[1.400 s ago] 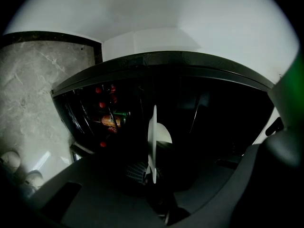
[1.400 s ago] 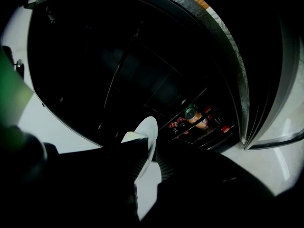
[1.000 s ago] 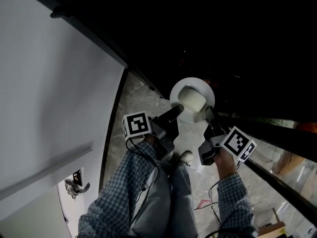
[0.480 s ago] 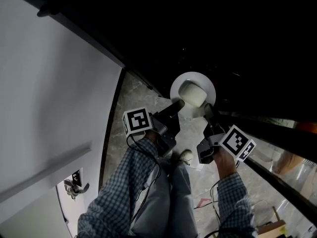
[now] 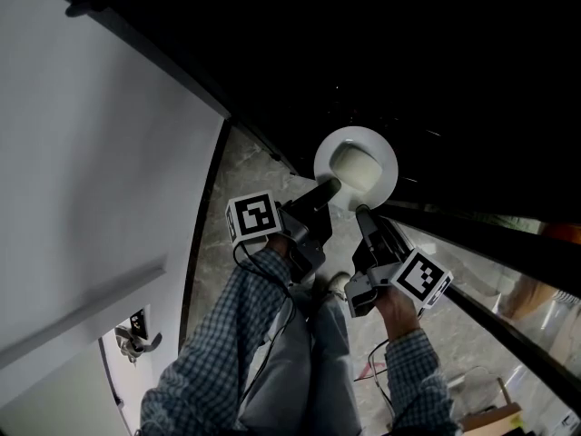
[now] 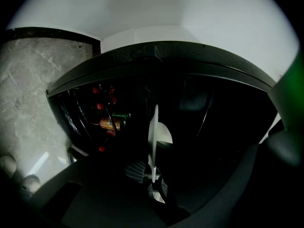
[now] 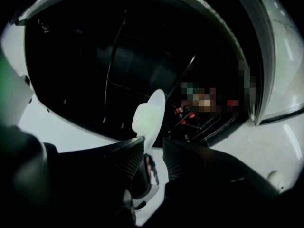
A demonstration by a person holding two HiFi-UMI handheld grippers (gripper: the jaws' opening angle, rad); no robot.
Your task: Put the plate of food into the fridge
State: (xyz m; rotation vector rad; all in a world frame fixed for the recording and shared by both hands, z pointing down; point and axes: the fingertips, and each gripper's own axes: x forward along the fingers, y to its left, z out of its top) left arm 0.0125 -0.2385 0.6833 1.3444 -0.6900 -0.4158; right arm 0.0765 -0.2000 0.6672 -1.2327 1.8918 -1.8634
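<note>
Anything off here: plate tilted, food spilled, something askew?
Nothing is spilled: the food sits on the plate. One oddity: only the left tongs pinch the plate's rim, while the right tongs are opening, with the rim loose at their gap. The fridge is too dark to show any shelf under the plate.

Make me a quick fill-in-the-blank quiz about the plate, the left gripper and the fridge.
1. The plate is ____ in colour.
2. The left gripper is shut on the plate's ____.
3. The small caps inside the fridge are ____.

Missing words: white; rim; red.
</note>
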